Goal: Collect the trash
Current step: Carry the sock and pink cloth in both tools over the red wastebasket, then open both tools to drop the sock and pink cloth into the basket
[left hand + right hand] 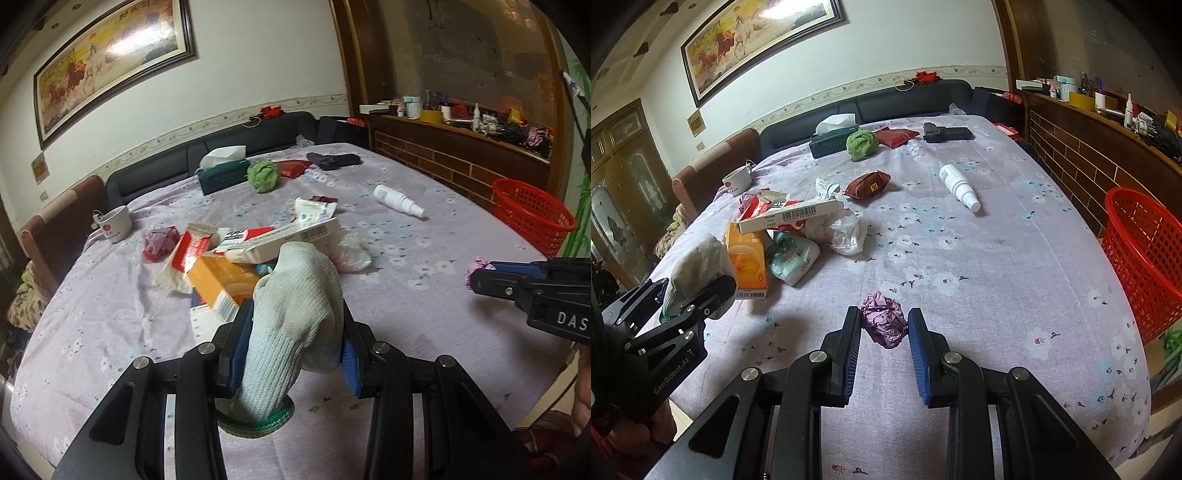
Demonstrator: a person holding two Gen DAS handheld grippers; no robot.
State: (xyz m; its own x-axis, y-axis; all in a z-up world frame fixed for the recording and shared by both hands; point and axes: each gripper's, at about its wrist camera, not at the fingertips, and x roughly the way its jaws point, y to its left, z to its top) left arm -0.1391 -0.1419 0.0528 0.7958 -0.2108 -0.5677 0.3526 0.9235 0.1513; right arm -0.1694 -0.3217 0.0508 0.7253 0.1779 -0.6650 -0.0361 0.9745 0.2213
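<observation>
Two tools are at work over the bed, each already holding something. The left tool is clamped on a pale knitted sock with a green cuff; the cloth bulges between the blue pads and droops below them. The right tool pinches a crumpled ball of mauve paper just above the lilac flowered bedsheet, its pads pressing the wad from either side.

Both loads look very light and soft. The paper wad will crush rather than slip, so a squeeze across its thickest middle, as now, should suffice. The sock is limp; gripped mid-length, its loose end will swing.

More rubbish lies in a heap left of centre: an orange cardboard box, a long white carton with a barcode, a red-and-white packet, a crumpled clear plastic bag and a soft printed tissue pack. The cartons are stiff and best taken across a narrow edge; the bag is slippery and wants a pinch on a bunched fold.

A red plastic mesh basket stands off the bed's right side, probably the place for all this. A white spray bottle lies well apart from the heap.
</observation>
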